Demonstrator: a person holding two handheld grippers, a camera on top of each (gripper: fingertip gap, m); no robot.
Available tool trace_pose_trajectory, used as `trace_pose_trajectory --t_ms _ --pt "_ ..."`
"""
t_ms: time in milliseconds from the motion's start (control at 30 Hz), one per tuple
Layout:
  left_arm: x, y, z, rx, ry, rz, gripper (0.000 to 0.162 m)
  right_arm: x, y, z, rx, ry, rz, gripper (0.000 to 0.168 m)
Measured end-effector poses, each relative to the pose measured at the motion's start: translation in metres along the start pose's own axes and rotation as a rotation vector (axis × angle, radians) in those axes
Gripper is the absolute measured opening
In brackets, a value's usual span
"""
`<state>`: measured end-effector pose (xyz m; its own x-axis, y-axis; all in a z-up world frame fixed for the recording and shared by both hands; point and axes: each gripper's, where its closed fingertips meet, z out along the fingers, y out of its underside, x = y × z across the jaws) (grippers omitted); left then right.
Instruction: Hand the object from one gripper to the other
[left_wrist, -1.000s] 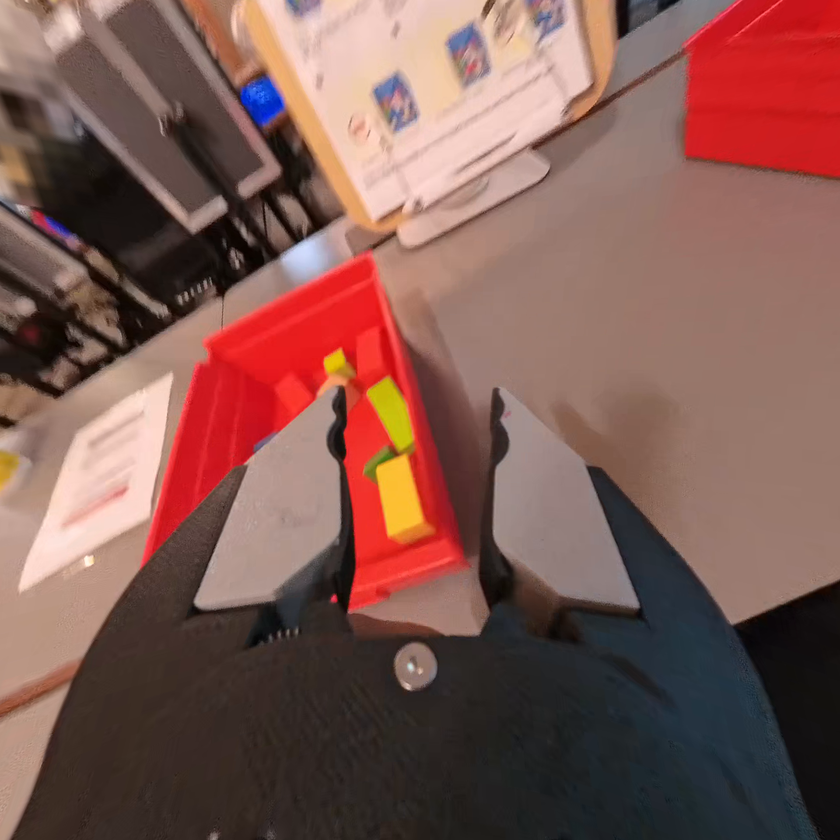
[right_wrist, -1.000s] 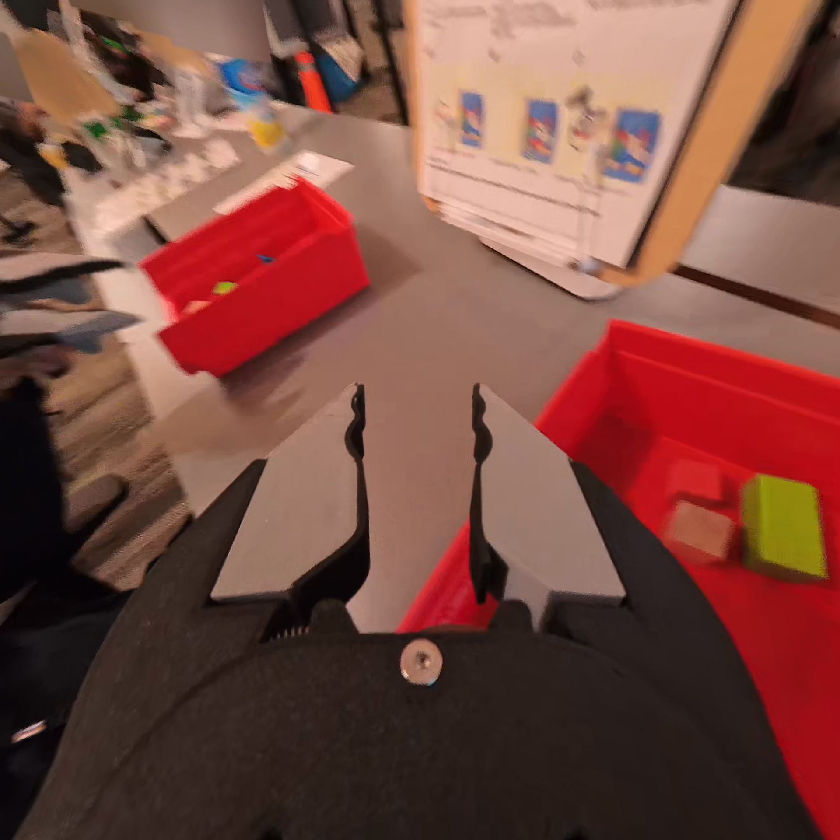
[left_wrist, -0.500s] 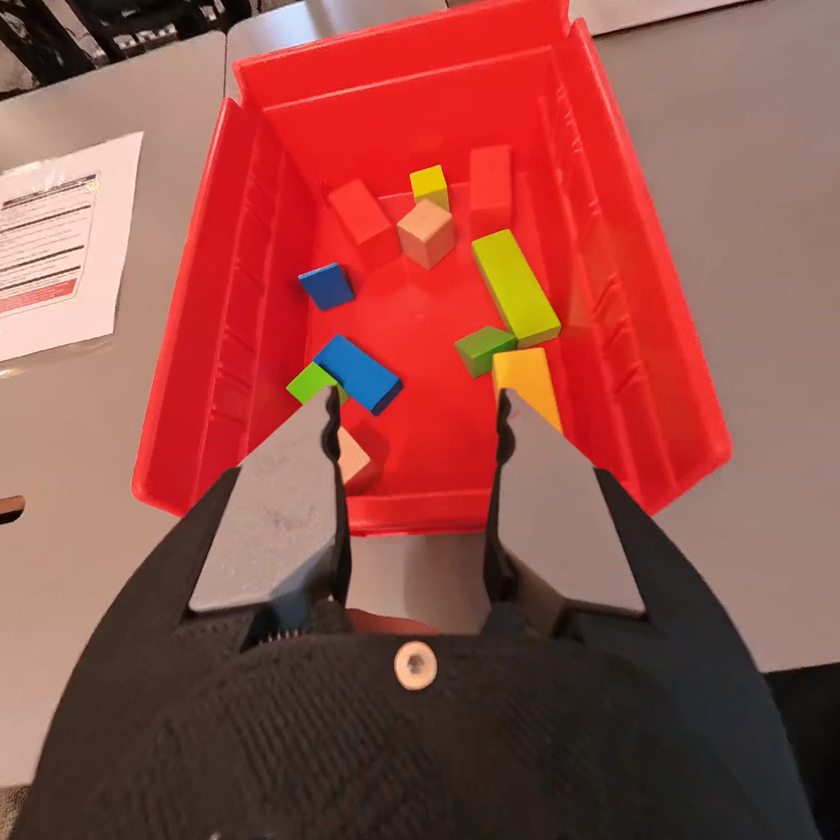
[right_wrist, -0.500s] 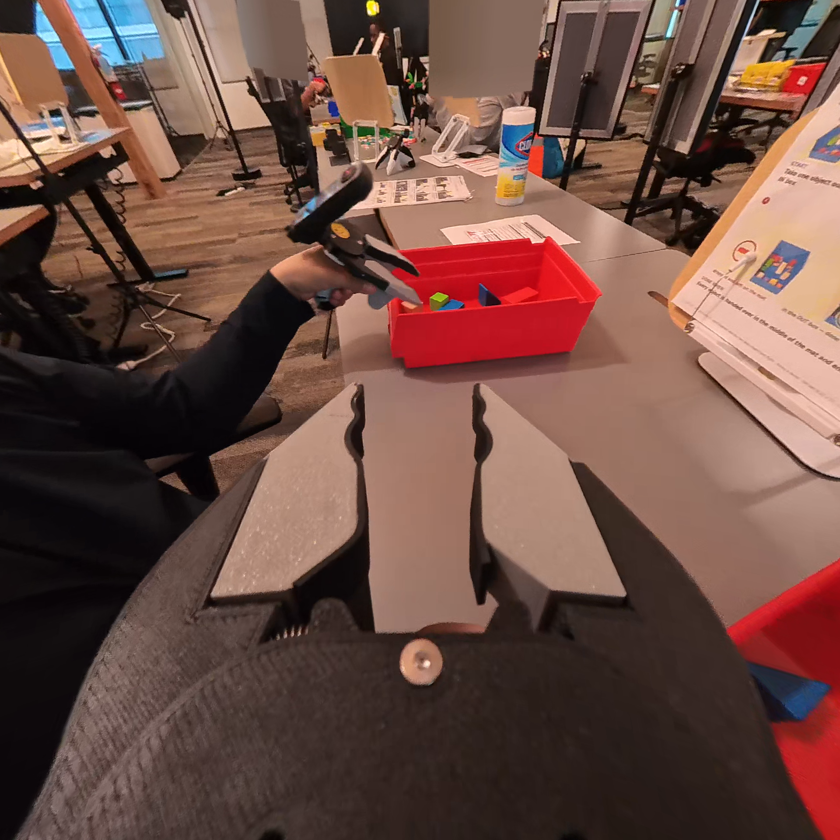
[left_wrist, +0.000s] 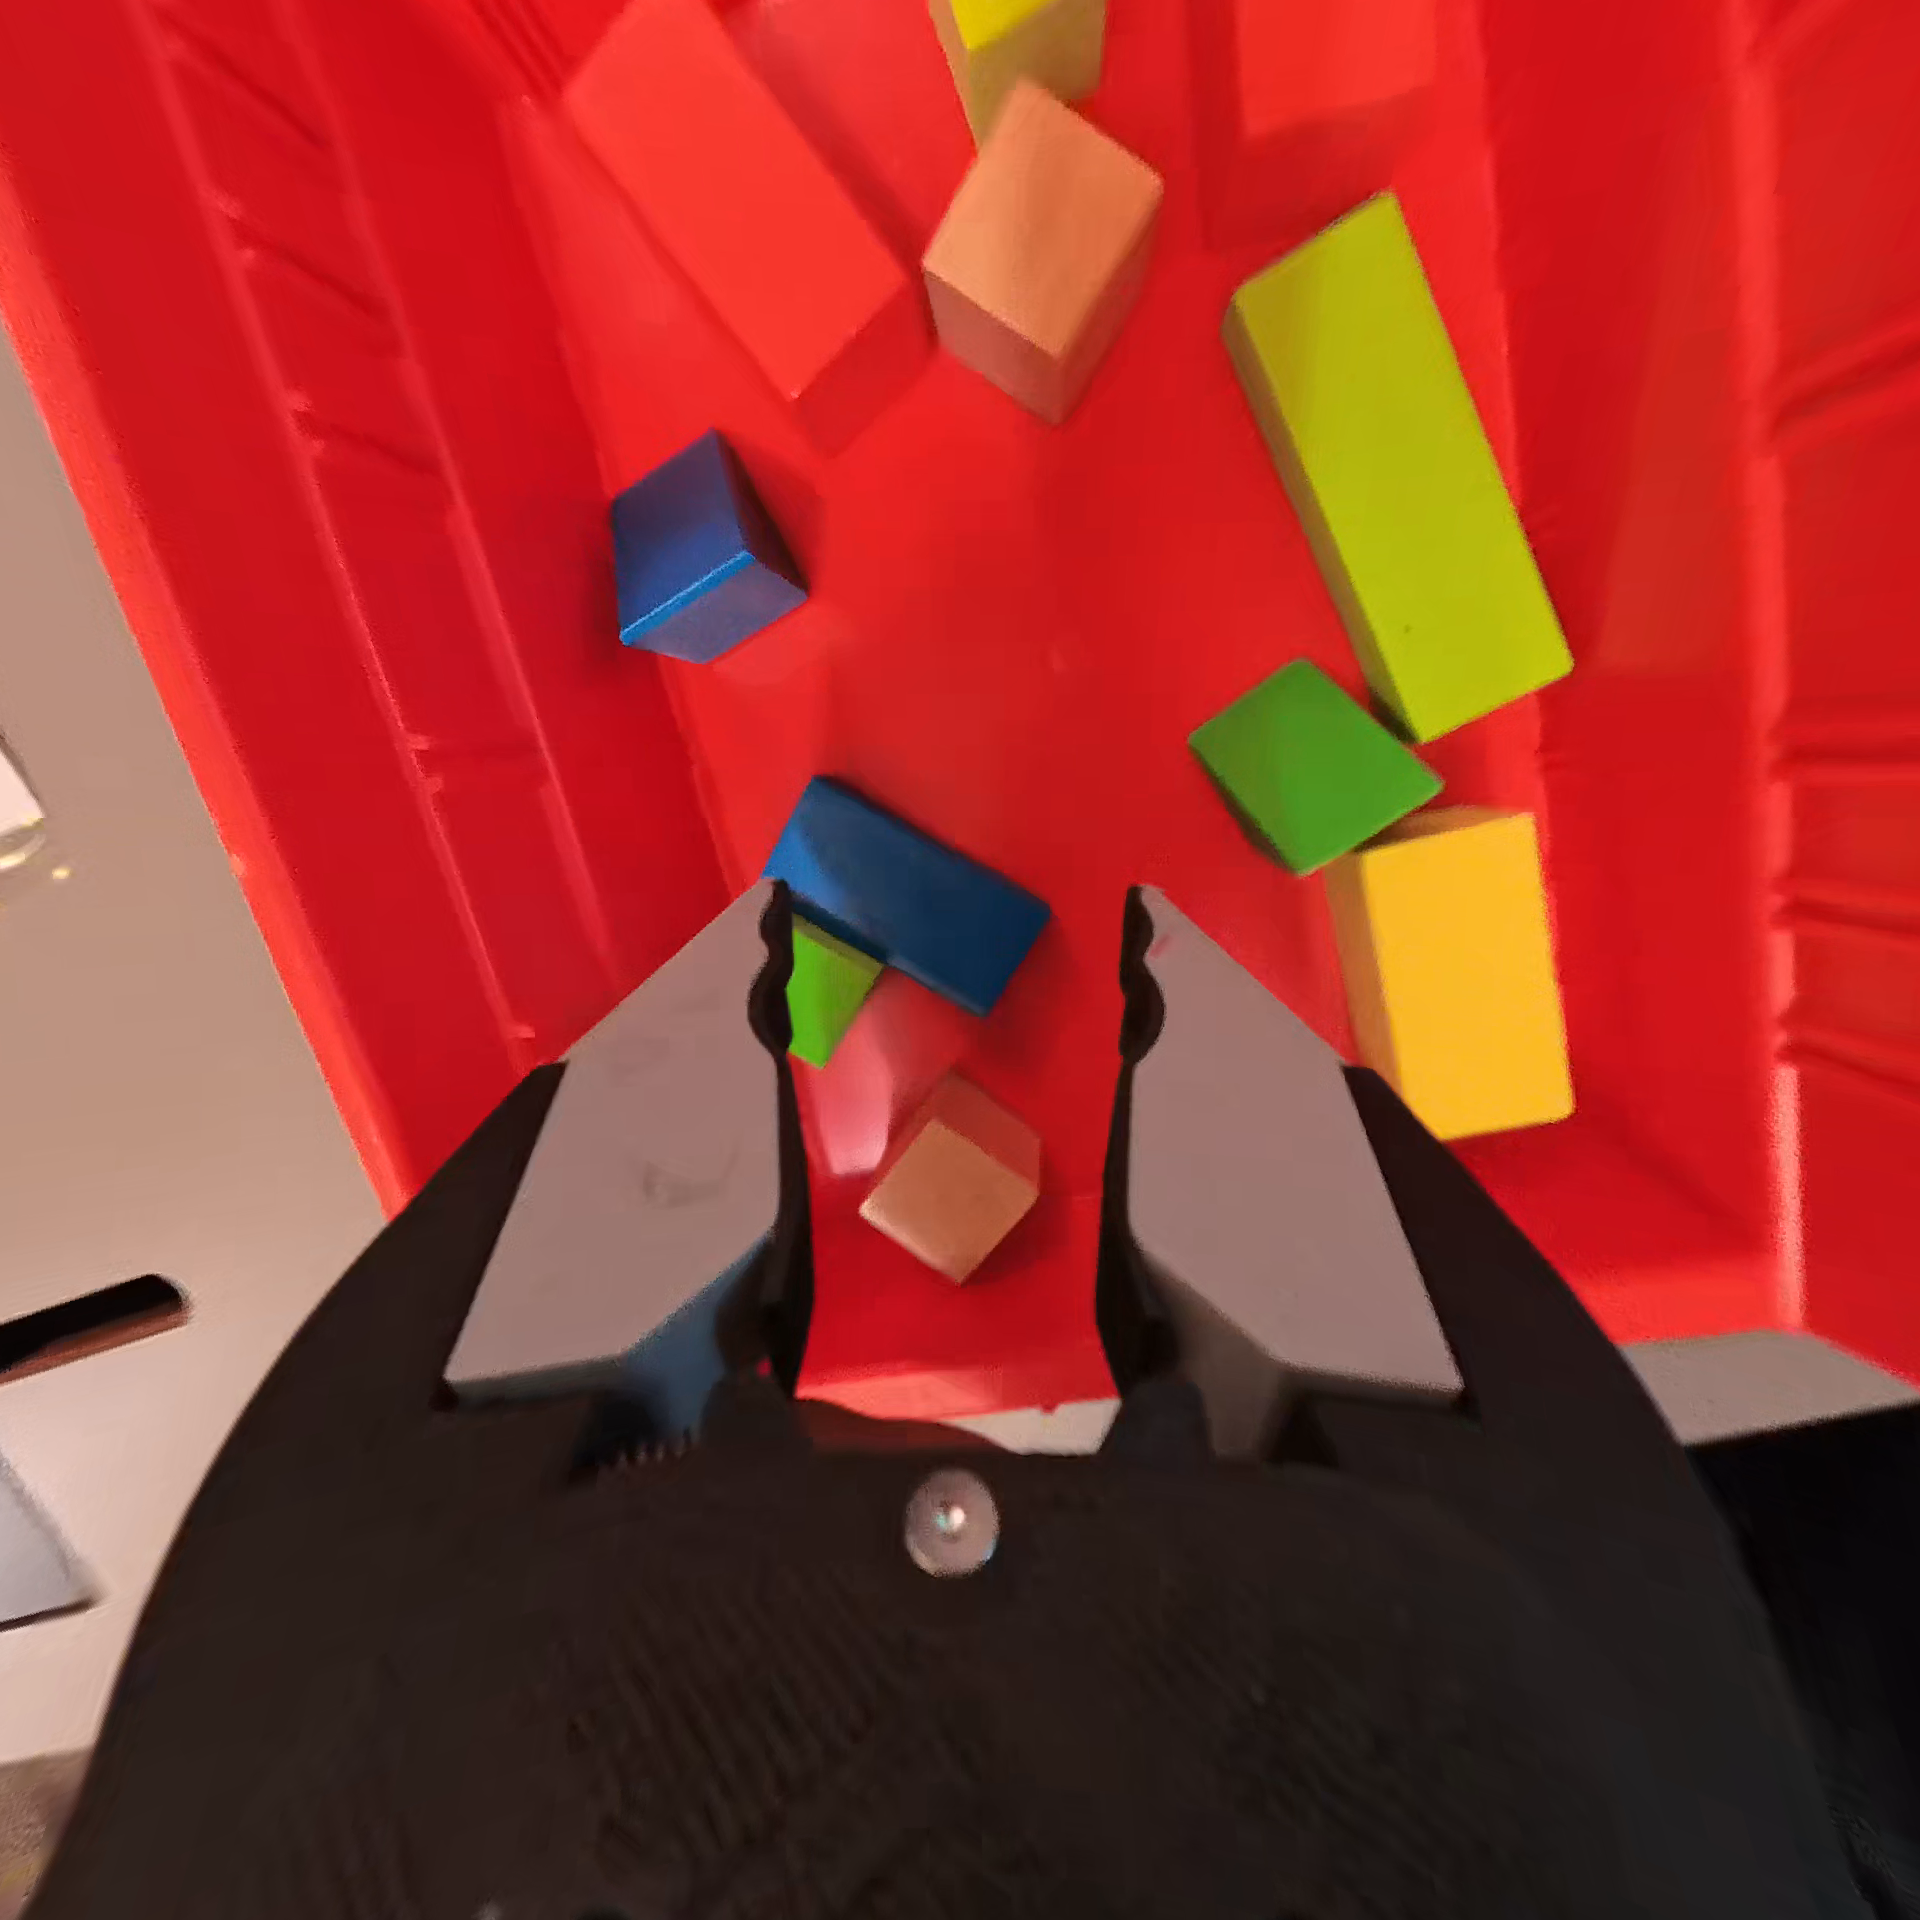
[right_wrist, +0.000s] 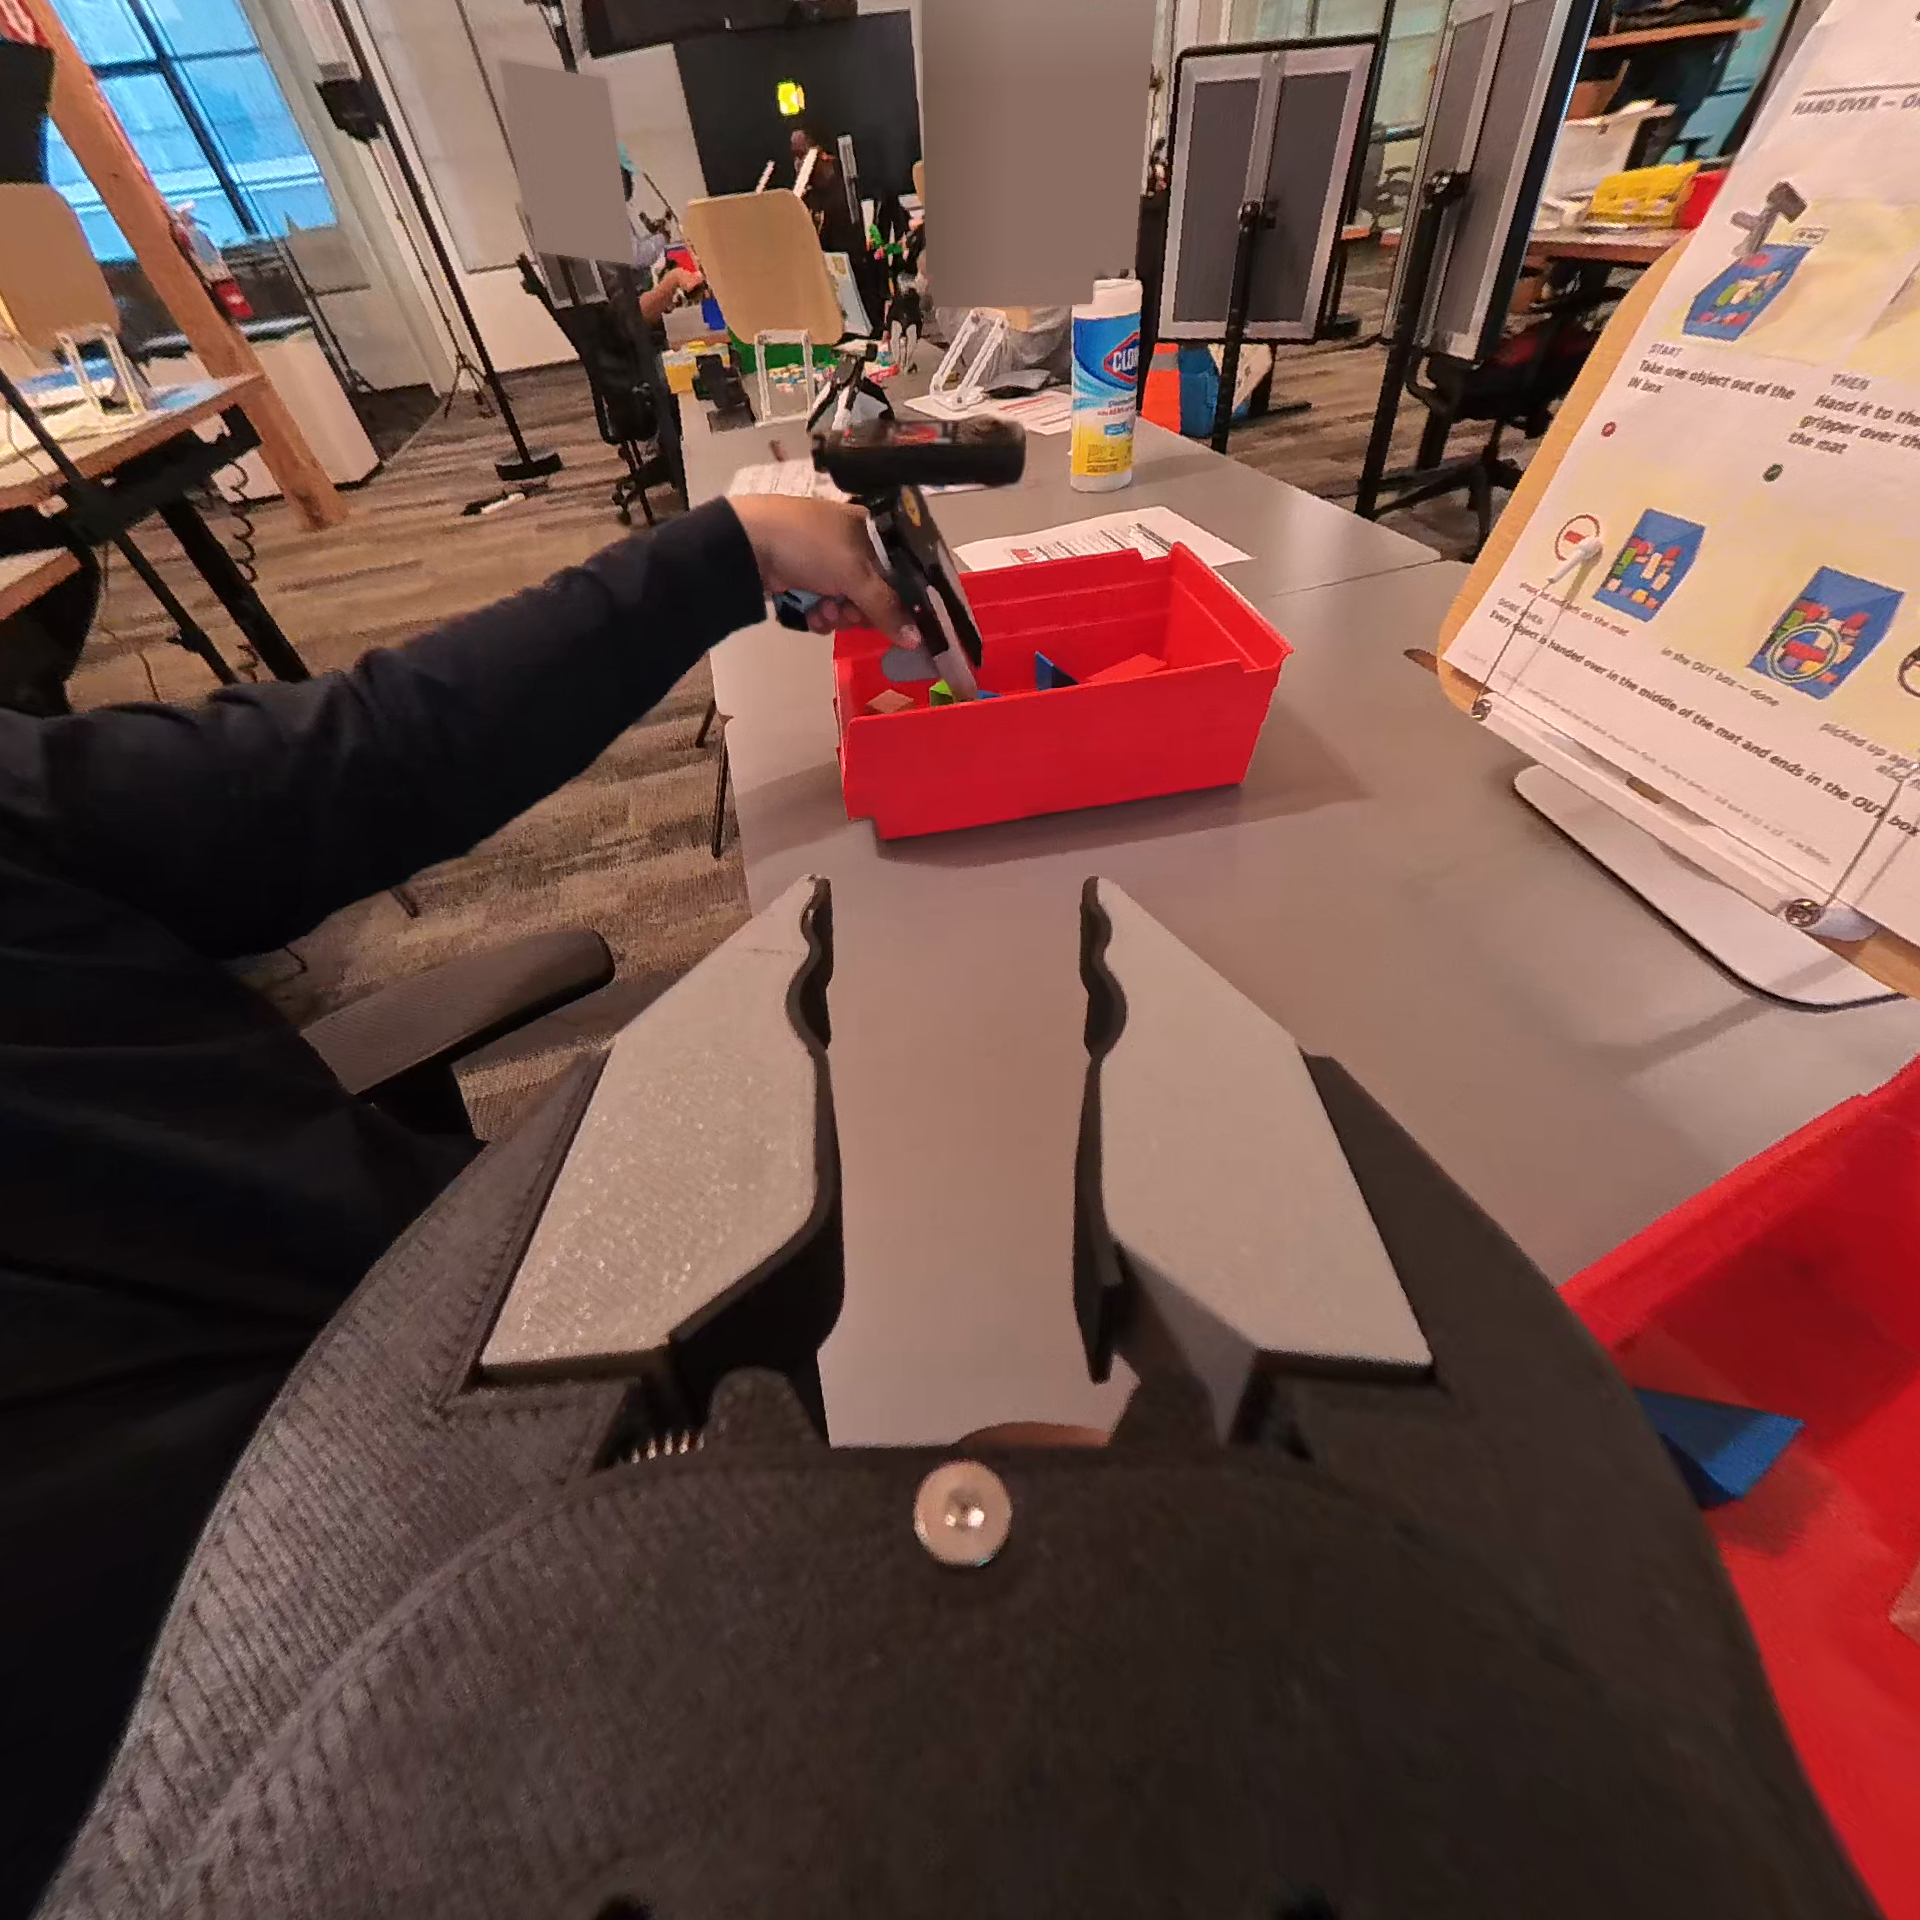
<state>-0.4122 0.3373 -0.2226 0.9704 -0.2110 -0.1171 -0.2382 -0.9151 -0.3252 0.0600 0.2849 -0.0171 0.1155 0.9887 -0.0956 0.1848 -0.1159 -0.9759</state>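
**Left gripper low in the block bin, nothing gripped yet**

The left gripper (left_wrist: 951, 914) is down inside the red bin (left_wrist: 343, 623) with its fingers spread wide and empty. Between the tips, or just beyond them, lies the flat blue block (left_wrist: 904, 894), and tucked half under that block on its near side is a small green wedge (left_wrist: 821, 992), with a pink block (left_wrist: 883, 1060) and a tan cube (left_wrist: 951, 1179) nearer still. That crowding is the worry: closing here could catch the blue block's corner together with the wedge, so the block twists or pops out on the lift. The left fingertip (left_wrist: 764, 925) also sits right at the blue block's edge and may shove it instead of straddling it. The picture is a bit smeared, so I can't say whether the tips already touch anything.

Farther from the blue block, a green block (left_wrist: 1309, 769), a yellow block (left_wrist: 1455, 966) and a long lime block (left_wrist: 1392, 457) touch in a chain along the bin's right wall, clear of the fingers.

The right gripper (right_wrist: 956, 925) waits over the grey table (right_wrist: 1351, 935), well apart from the bin, jaws parted moderately and holding nothing. A weak corner pinch now would likely make the handover slip
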Motion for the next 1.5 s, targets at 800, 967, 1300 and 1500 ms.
trace_pose_trajectory --t_ms 800,967,1300,1500 --pt "-0.007 0.027 0.034 -0.332 0.128 0.428 0.079 -0.003 0.008 0.016 -0.025 -0.062 -0.003 0.046" --pt "-0.007 0.024 0.037 -0.365 0.163 0.423 0.081 -0.009 0.013 0.020 -0.054 -0.078 -0.028 0.046" --pt "0.003 0.023 0.033 -0.301 0.148 0.588 0.065 -0.015 0.015 0.019 -0.063 -0.101 -0.067 0.046" --pt "-0.002 0.016 0.024 -0.247 -0.055 0.778 0.065 -0.020 0.015 0.021 -0.064 -0.117 -0.069 0.046"
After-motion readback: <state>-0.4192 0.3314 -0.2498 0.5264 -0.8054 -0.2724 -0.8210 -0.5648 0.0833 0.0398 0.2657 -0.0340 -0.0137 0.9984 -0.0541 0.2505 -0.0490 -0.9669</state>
